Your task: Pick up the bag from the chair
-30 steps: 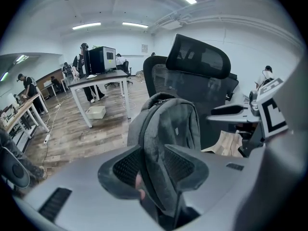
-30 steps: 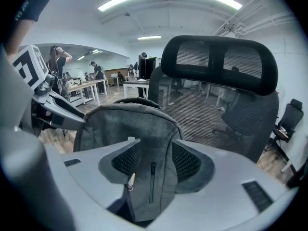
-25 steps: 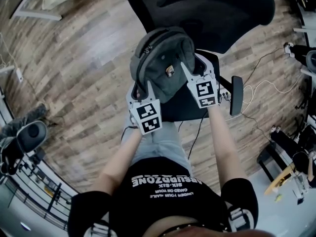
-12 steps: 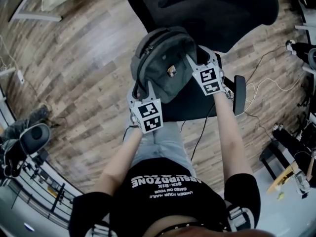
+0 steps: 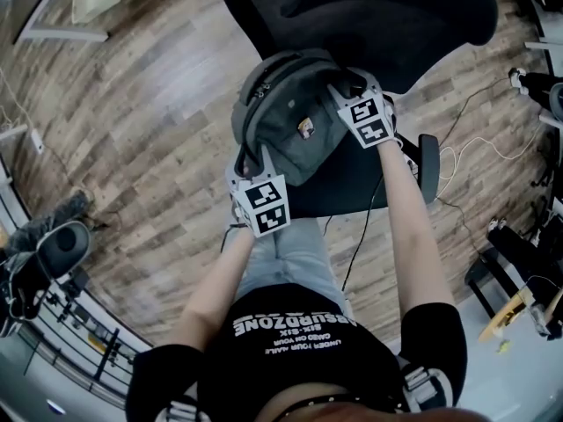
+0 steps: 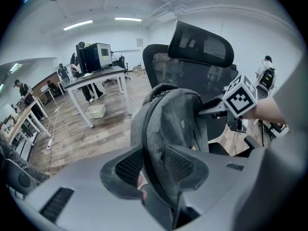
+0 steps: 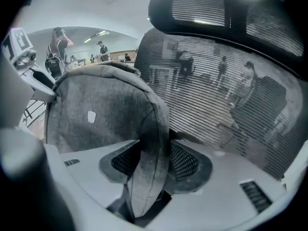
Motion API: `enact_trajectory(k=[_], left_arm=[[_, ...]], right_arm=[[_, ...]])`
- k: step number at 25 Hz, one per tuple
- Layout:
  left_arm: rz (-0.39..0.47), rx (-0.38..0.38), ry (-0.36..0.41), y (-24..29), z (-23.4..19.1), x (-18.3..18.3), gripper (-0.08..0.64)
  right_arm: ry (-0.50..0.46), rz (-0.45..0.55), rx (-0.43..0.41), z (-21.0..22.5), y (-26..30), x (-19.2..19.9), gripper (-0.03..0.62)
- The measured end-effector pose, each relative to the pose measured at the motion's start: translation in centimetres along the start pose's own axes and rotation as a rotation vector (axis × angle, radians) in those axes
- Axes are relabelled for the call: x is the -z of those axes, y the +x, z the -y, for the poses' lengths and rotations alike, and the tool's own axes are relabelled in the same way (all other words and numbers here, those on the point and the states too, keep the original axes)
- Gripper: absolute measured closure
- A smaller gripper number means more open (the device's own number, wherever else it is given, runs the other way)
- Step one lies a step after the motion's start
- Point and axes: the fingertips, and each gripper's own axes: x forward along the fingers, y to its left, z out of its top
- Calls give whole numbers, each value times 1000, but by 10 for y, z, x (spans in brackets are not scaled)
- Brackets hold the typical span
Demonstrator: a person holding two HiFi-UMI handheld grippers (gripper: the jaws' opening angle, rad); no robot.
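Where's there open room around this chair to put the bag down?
Widest bare patch: the wood floor left of the chair, up to the white desk frame. The seat strip between the bag and the person is narrow. Right of the armrest is crowded with cables.

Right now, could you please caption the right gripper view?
Right tool gripping the grey bag, mesh chair behind.

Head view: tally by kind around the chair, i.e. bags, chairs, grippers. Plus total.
bag: 1
chair: 1
grippers: 2 (left gripper, right gripper, each with fingers closed on the bag)
Total: 4
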Motion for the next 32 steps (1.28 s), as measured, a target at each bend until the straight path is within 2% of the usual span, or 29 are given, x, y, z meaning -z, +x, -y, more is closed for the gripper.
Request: enact_trajectory(k=[4, 11, 22, 32], left_arm=[[-4, -18, -4, 3, -2, 0, 419], [-15, -46, -13, 12, -6, 0, 424], [-68, 20, -29, 16, -9, 3, 467], [-67, 69, 13, 10, -4, 4, 471]], right_arm=[[13, 15, -6, 0, 2, 0, 391], [4, 32, 1, 2, 4, 1, 439], [13, 10, -6, -11, -1, 1, 523], [39, -61, -4, -13, -17, 8, 532]])
